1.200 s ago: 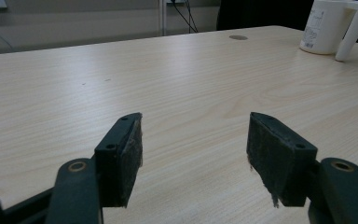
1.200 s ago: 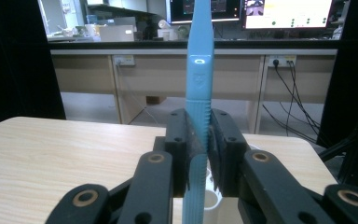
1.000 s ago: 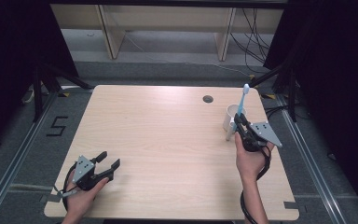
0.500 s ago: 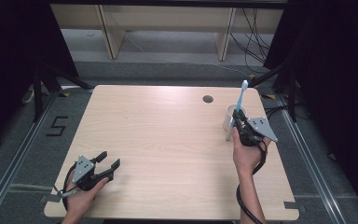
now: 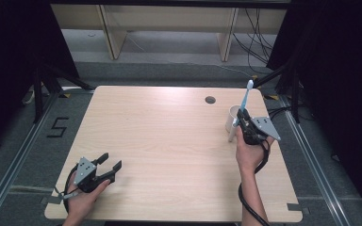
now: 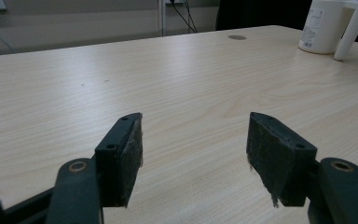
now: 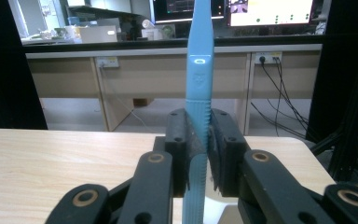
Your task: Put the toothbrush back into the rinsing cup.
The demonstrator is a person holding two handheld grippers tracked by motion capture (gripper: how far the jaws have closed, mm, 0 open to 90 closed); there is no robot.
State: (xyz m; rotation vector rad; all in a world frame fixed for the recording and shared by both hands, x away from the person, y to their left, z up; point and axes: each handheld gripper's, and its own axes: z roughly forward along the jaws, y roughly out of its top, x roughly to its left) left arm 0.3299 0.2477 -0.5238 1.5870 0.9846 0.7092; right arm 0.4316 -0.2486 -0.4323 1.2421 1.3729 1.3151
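A light blue toothbrush stands nearly upright in my right gripper, which is shut on its handle at the table's right side. In the right gripper view the pads pinch the toothbrush at its ribbed part, and the handle runs down below them. A white mug with a handle sits just left of and behind that gripper; the left gripper view has the mug at the far right. My left gripper rests open near the table's front left corner, nothing between its pads.
The wooden table has a round cable hole near its far edge. Shelving and cables lie on the floor beyond the table. Black curtains hang at both sides. A floor mark like a "5" lies to the left.
My right hand has shifted the toothbrush slightly toward the mug. The left gripper has stayed where it was.
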